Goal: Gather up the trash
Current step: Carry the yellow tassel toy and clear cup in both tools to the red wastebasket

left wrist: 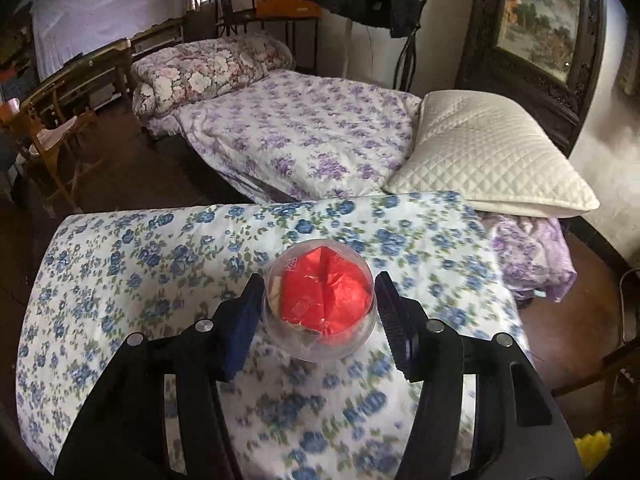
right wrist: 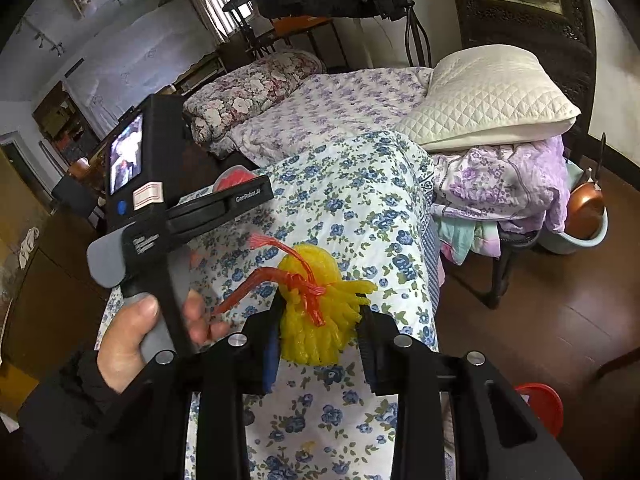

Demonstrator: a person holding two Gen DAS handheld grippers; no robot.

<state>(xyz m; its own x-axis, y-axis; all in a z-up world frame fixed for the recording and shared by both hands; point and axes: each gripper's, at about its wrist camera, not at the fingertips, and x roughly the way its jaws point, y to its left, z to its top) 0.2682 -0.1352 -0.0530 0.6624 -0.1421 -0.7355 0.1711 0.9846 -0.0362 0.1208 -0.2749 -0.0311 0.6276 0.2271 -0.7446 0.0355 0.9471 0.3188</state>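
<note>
While your left gripper (left wrist: 318, 300) clamps the clear plastic cup (left wrist: 320, 300) from both sides, you are looking almost straight at its round top, so the cup's long axis runs away from the camera, down toward the blue-flowered quilt (left wrist: 160, 272) beneath it. Inside the cup sits crumpled red foil (left wrist: 324, 292), filling most of the circle, with a strip of paler paper at its left edge. Both pads touch the cup's wall, left and right.

Over on your other side, the right gripper (right wrist: 320, 320) is pressed shut on a yellow plastic bundle (right wrist: 320, 304), a fringed, ruffled clump knotted with a red string (right wrist: 296, 276). Its fringe fans up and to the right, and the string's two loose tails trail up and to the left, toward your left hand (right wrist: 132, 332) on the grey handle.

Beyond the quilt, the purple-flowered bed (left wrist: 304, 136) stretches away, a white quilted pillow (left wrist: 492, 160) at its right end and a rolled rose-print blanket (left wrist: 208, 72) at the far left. Down at the lower right, on the dark wooden floor (right wrist: 540, 308), sits a red lid (right wrist: 544, 404), partly hidden behind the gripper.
</note>
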